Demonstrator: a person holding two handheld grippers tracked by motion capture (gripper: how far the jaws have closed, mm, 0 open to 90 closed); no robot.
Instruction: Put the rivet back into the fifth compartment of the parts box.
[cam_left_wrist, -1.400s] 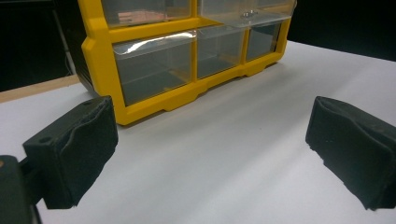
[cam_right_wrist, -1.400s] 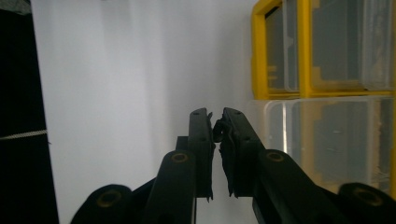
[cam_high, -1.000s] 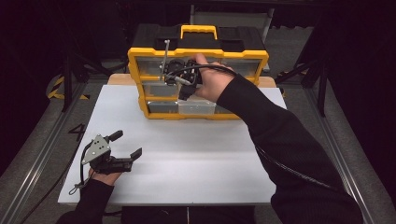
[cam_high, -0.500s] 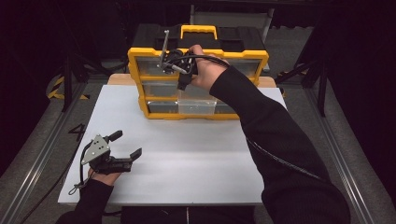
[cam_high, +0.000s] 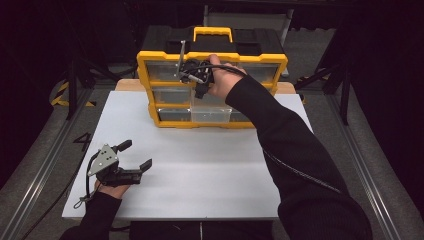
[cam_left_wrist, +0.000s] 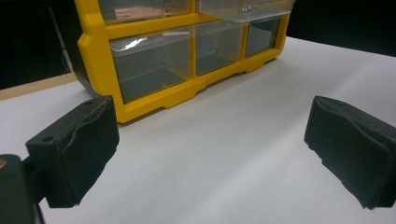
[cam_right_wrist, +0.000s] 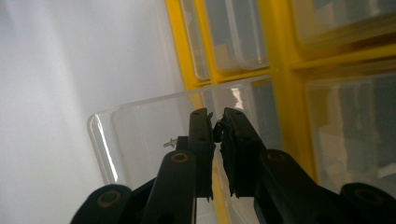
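Right gripper (cam_right_wrist: 215, 122) fingers pinched on small silver screw (cam_right_wrist: 169, 143), over clear pulled-out drawer (cam_right_wrist: 140, 135) of yellow plastic organizer (cam_high: 212, 90); left gripper (cam_high: 135, 156) fingers wide, near tabletop's (cam_high: 210, 170) left edge. No readable writing.

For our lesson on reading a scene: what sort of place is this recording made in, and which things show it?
Probably a lab or studio set up for recording: a white table stands amid dark surroundings, with metal floor rails either side and a yellow drawer organiser as the work piece.
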